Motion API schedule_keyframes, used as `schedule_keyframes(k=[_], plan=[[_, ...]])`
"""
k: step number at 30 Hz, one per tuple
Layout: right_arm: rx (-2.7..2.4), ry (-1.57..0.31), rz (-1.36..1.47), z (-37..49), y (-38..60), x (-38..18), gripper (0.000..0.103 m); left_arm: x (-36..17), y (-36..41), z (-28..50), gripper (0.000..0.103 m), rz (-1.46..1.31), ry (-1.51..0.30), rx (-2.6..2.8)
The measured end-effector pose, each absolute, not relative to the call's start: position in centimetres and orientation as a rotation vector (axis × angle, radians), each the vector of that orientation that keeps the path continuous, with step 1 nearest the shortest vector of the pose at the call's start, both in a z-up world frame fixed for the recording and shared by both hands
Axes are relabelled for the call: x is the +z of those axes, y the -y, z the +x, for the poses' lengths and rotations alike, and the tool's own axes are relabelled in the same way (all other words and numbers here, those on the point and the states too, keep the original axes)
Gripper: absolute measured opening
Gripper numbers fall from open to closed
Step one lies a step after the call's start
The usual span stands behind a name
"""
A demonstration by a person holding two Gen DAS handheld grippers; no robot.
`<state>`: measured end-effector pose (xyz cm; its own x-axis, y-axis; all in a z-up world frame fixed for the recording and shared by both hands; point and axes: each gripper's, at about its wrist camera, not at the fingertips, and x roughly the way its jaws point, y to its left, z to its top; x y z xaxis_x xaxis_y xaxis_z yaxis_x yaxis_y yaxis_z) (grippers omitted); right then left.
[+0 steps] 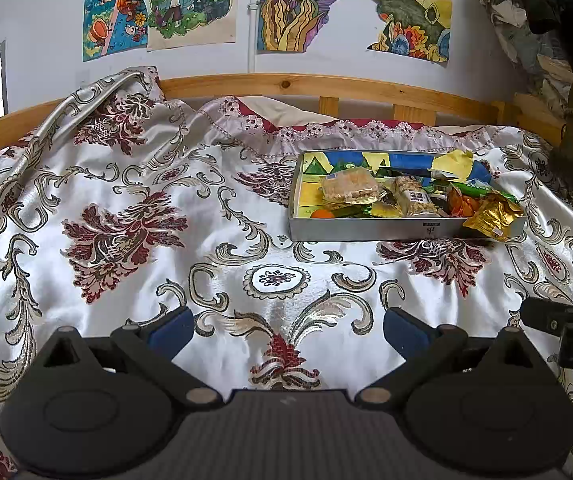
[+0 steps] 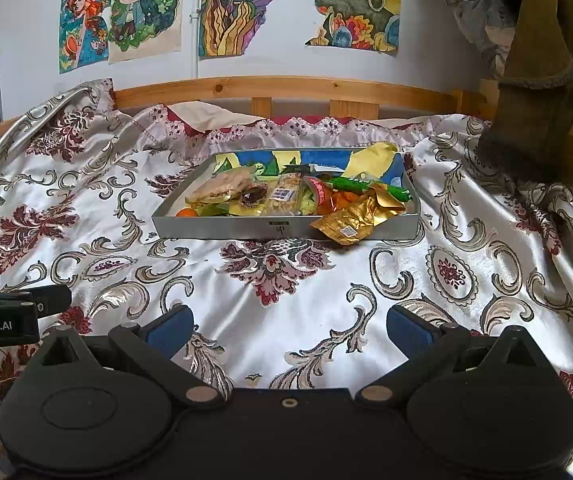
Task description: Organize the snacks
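Observation:
A shallow grey metal tray with a painted inner bottom sits on the bed and holds several wrapped snacks. A gold foil packet hangs over its front right rim. A clear pack of nut bars lies at the tray's left, a green stick pack at the back right, a small orange in the front left corner. My left gripper is open and empty, short of the tray and left of it. My right gripper is open and empty, in front of the tray.
A silvery floral bedspread covers the bed. A wooden bed rail runs along the back under drawings on the wall. Draped cloth and a post stand at the right. Each gripper shows at the other view's edge.

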<state>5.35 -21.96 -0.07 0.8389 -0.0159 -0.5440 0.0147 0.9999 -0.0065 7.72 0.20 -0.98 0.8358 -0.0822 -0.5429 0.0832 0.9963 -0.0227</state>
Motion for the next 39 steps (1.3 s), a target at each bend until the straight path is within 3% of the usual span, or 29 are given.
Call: schedule_keyframes(k=[39], plan=[[-0.014, -0.579, -0.003, 5.4, 22.1, -0.3, 0.102, -0.5, 0.6, 7.3, 0.103, 0.068, -0.563, -0.044]])
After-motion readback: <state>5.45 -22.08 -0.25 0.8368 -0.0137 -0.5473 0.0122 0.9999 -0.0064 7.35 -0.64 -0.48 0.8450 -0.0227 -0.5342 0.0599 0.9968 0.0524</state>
